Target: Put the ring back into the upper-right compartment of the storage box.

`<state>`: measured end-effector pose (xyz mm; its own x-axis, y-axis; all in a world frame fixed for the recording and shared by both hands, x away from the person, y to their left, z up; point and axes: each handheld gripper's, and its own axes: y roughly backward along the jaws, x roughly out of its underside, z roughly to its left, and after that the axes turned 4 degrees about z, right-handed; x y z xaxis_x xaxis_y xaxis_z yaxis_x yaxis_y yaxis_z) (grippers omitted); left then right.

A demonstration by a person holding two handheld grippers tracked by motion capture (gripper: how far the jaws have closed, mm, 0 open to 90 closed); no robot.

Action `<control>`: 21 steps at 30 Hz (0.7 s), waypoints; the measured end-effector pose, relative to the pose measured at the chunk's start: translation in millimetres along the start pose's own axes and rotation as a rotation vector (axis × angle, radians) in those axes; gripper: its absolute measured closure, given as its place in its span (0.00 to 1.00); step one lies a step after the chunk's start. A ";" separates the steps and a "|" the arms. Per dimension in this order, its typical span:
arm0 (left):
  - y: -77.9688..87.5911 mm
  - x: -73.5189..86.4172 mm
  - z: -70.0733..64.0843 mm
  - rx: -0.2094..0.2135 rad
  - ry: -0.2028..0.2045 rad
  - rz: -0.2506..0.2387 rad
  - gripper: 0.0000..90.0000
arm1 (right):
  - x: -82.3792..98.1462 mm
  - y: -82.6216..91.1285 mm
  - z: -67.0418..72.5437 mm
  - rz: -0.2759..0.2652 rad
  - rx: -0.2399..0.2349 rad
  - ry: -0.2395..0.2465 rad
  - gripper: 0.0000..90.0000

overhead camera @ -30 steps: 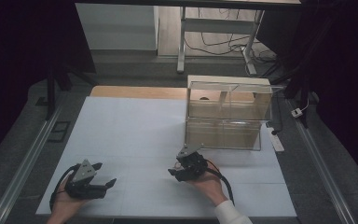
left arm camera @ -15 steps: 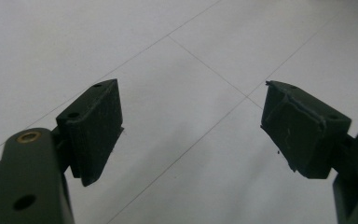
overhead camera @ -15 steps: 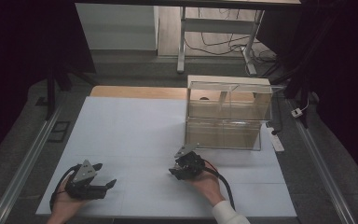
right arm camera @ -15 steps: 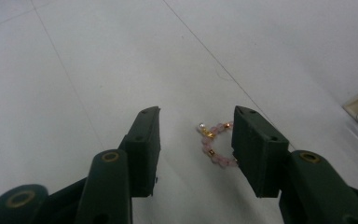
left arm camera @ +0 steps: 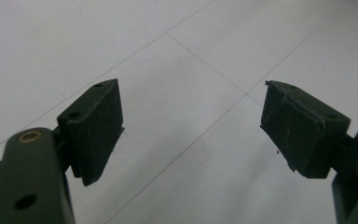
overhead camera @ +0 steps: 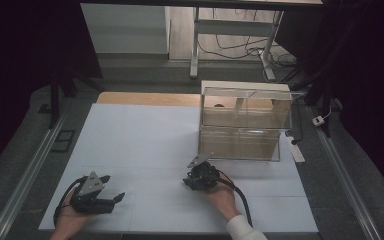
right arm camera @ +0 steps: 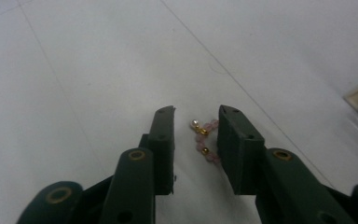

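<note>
- right gripper (right arm camera: 196,135): jaws narrowed around a small bead bracelet (right arm camera: 204,138), pink beads with gold ones; a gap shows on the inner side, so not yet clamped; bracelet lies on the white table surface (overhead camera: 145,140), between the jaws and touching or nearly touching 1 of them
- judgement: pick is at the closing stage; grasp, lift and any placing are left
- left gripper (left arm camera: 191,126): jaws wide apart, nothing between them; hovers low over bare surface at the near left corner (overhead camera: 97,192), well apart from the bracelet
- clear acrylic box (overhead camera: 242,125) stands at the right rear of the table, just beyond the right gripper (overhead camera: 200,175); likely destination, cannot tell for sure
- surface: white panels with thin seam lines; wooden strip (overhead camera: 150,98) at the far edge
- room: dim, dark surround; metal rails on both sides; table legs and cables (overhead camera: 230,47) on the floor behind
</note>
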<state>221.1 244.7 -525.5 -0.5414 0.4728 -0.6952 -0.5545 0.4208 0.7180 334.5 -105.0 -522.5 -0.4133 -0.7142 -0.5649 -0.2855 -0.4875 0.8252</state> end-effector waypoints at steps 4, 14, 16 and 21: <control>-0.3 0.0 -0.3 -0.004 0.000 0.002 0.23 | -0.3 0.9 0.4 0.018 0.033 -0.011 0.83; 0.3 0.4 -0.4 -0.005 -0.004 0.000 0.23 | 1.9 0.3 3.3 -0.003 0.046 -0.010 0.96; 0.6 0.6 -0.1 -0.006 -0.002 -0.002 0.23 | 1.8 0.2 4.5 -0.006 0.058 0.014 0.96; 0.7 0.9 0.3 -0.007 -0.001 -0.001 0.23 | 3.2 1.3 2.8 -0.012 0.041 -0.002 0.96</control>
<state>220.5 245.7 -525.6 -0.5402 0.4727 -0.6962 -0.5597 0.4161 0.7167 330.4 -106.6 -523.3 -0.4113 -0.7075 -0.5747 -0.3255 -0.4750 0.8176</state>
